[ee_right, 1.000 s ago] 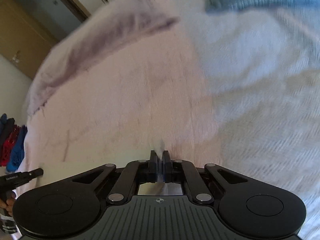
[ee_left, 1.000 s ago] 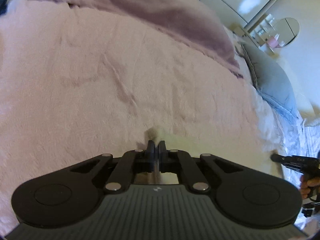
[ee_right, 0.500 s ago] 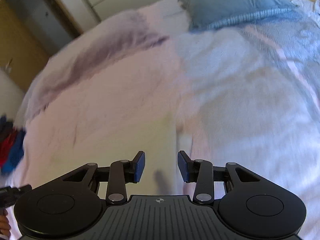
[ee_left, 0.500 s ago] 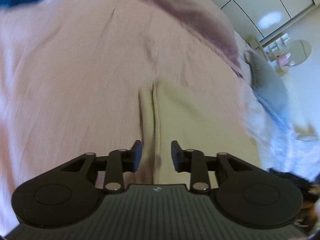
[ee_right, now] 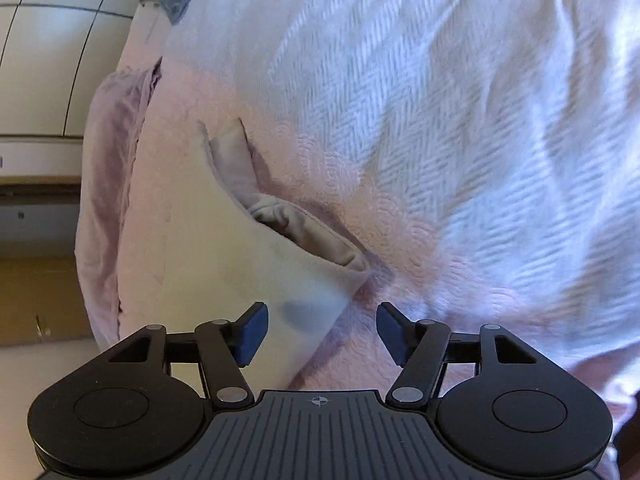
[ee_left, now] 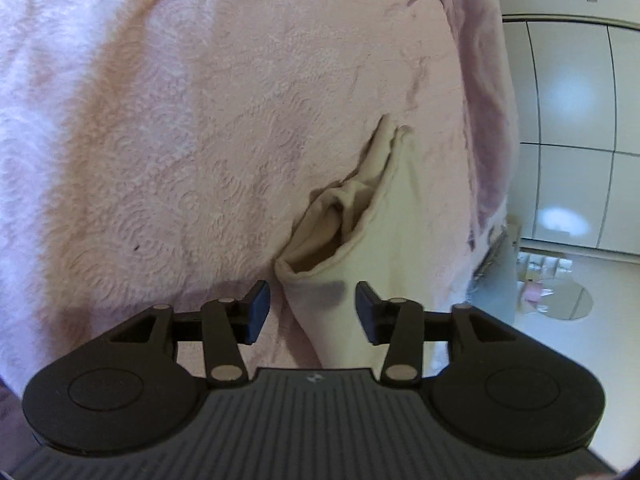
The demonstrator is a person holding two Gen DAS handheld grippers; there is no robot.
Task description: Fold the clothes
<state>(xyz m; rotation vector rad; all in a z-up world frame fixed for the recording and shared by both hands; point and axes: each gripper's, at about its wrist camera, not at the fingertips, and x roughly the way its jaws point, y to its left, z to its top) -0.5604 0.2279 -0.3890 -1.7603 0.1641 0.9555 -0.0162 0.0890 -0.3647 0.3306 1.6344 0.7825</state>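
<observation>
A cream garment (ee_left: pixel 400 216) lies folded on the pink textured blanket (ee_left: pixel 180 140); its left folded edge gapes open, showing inner layers. It also shows in the right wrist view (ee_right: pixel 208 248), with its right edge gaping. My left gripper (ee_left: pixel 313 312) is open and empty, jaws wide, just above the garment's near left corner. My right gripper (ee_right: pixel 322 332) is open and empty, jaws wide, over the garment's near right corner.
A white woven bedspread (ee_right: pixel 460 100) lies to the right of the pink blanket (ee_right: pixel 320 184). A mauve blanket roll (ee_left: pixel 480 80) runs along the far side. White cupboard doors (ee_left: pixel 572 120) and a round mirror (ee_left: pixel 568 300) stand beyond the bed.
Both grippers were shut on the cream garment a second ago. They have opened wide and let it go, and both have drawn back and turned; the garment now lies folded on the blanket.
</observation>
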